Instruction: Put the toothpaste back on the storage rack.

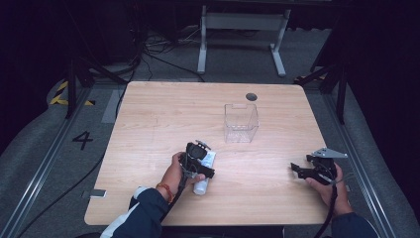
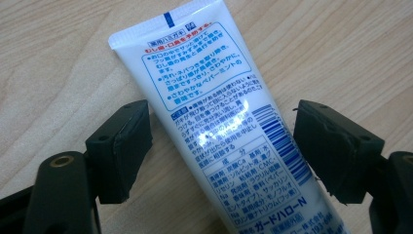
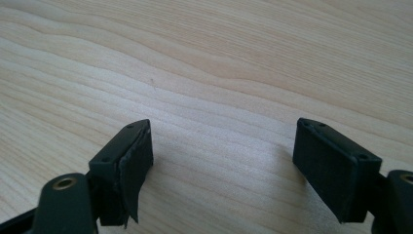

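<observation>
A white toothpaste tube (image 2: 219, 117) with blue and red print lies flat on the wooden table (image 1: 163, 114). My left gripper (image 2: 221, 146) is held low over it with its jaws on either side of the tube. The pads stand apart from the tube, a gap showing on both sides, so the gripper is open. In the high view the tube (image 1: 204, 171) lies near the table's front, partly under the left gripper (image 1: 199, 157). My right gripper (image 1: 309, 168) rests at the front right, jaws wide open over bare wood, as the right gripper (image 3: 221, 156) view shows.
A clear plastic box (image 1: 240, 123) stands upright past the table's middle, beyond the tube. A dark round hole (image 1: 251, 96) sits near the far edge. Cables and a white frame leg (image 1: 202, 44) lie on the floor behind the table.
</observation>
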A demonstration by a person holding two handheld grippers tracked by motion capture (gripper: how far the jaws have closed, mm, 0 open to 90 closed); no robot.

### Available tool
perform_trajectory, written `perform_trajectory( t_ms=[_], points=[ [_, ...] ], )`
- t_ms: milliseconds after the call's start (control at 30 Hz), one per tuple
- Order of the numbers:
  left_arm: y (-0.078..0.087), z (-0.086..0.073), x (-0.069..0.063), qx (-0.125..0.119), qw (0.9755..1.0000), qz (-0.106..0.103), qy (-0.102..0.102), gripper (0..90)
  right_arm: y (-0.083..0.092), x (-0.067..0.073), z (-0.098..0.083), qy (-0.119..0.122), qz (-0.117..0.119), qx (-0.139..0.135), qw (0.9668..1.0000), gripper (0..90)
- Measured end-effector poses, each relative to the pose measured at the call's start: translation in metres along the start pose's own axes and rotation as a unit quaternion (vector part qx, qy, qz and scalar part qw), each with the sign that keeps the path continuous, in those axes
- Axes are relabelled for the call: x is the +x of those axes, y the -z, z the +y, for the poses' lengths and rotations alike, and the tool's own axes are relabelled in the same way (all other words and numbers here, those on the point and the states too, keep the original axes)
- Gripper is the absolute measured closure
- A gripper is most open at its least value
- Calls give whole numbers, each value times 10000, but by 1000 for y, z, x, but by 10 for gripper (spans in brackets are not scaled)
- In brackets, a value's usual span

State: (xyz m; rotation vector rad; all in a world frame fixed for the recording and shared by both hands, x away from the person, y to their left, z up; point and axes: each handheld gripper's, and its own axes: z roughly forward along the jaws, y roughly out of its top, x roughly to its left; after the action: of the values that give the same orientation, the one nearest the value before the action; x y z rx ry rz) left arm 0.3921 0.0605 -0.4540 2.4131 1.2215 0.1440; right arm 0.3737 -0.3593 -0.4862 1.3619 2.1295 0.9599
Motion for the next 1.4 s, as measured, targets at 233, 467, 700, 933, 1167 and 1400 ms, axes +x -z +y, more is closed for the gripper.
perform_trajectory(
  t_ms=[233, 467, 700, 933, 1167, 1400],
  points=[
    [-5, 12, -9, 304, 9986, 392, -180, 271, 0, 0, 0, 1, 1, 1, 10000, 227],
    [-6, 19, -8, 374, 9979, 297, -437, 320, 0, 0, 0, -1, 0, 1, 10000, 226],
    [-4, 18, -9, 304, 9969, 204, -699, 414, 0, 0, 0, -1, 1, 2, 10000, 227],
    [-3, 17, -9, 293, 9947, 101, -982, 476, 0, 0, 0, 0, 1, 1, 10000, 227],
    [3, 15, -1, 191, 9940, -221, -1050, 558, 0, 0, 0, 0, 4, 6, 10000, 226],
    [11, 8, 2, -12, 9902, -377, -1342, 623, 0, 0, 0, 0, -1, 2, 10000, 227]
  ],
)
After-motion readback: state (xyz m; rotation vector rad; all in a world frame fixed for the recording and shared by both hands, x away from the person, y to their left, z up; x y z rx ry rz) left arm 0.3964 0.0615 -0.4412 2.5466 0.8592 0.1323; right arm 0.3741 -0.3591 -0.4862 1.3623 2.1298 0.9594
